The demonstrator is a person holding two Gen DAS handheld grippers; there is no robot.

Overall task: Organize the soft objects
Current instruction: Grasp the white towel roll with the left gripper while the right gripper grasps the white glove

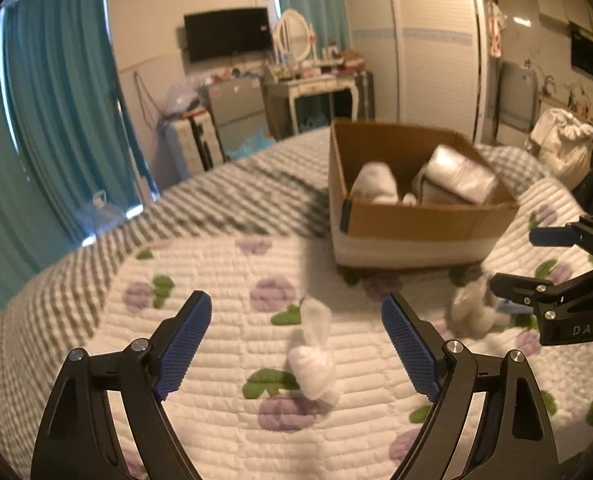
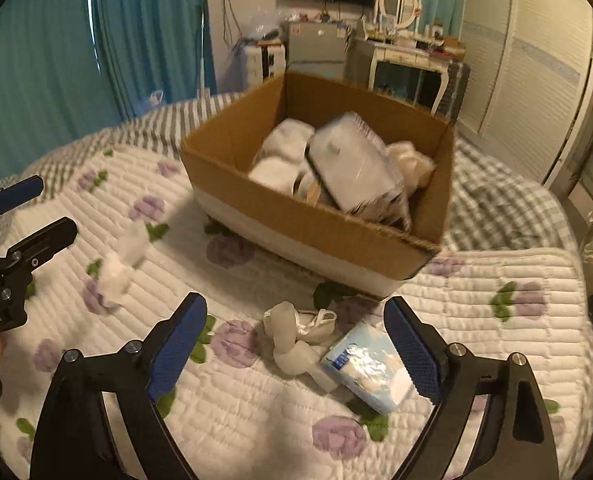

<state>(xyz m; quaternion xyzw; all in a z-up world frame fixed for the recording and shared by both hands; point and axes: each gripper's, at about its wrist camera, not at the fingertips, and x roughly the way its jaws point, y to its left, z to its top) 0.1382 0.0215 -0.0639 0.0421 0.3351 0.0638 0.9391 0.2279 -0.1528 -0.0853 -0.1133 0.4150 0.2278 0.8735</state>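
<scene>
A white sock bundle (image 1: 312, 356) lies on the floral quilt between the fingers of my open left gripper (image 1: 296, 332); it also shows in the right wrist view (image 2: 122, 264). My open right gripper (image 2: 294, 336) hovers over a cream fabric bundle (image 2: 296, 336) and a blue-and-white soft pack (image 2: 370, 368), touching neither. The cardboard box (image 2: 328, 236) behind them holds white soft items and a plastic-wrapped pack (image 2: 352, 164). In the left wrist view the box (image 1: 416, 220) is at upper right, with the right gripper (image 1: 516, 264) beside the cream bundle (image 1: 472, 308).
The floral quilt (image 2: 256, 408) lies over a grey striped bedspread (image 1: 216, 200). Teal curtains (image 1: 56, 100) hang at left. A dressing table (image 2: 412, 60), a wall TV (image 1: 228, 34) and a wardrobe (image 2: 536, 60) stand behind the bed. A white bag (image 1: 564, 148) sits at right.
</scene>
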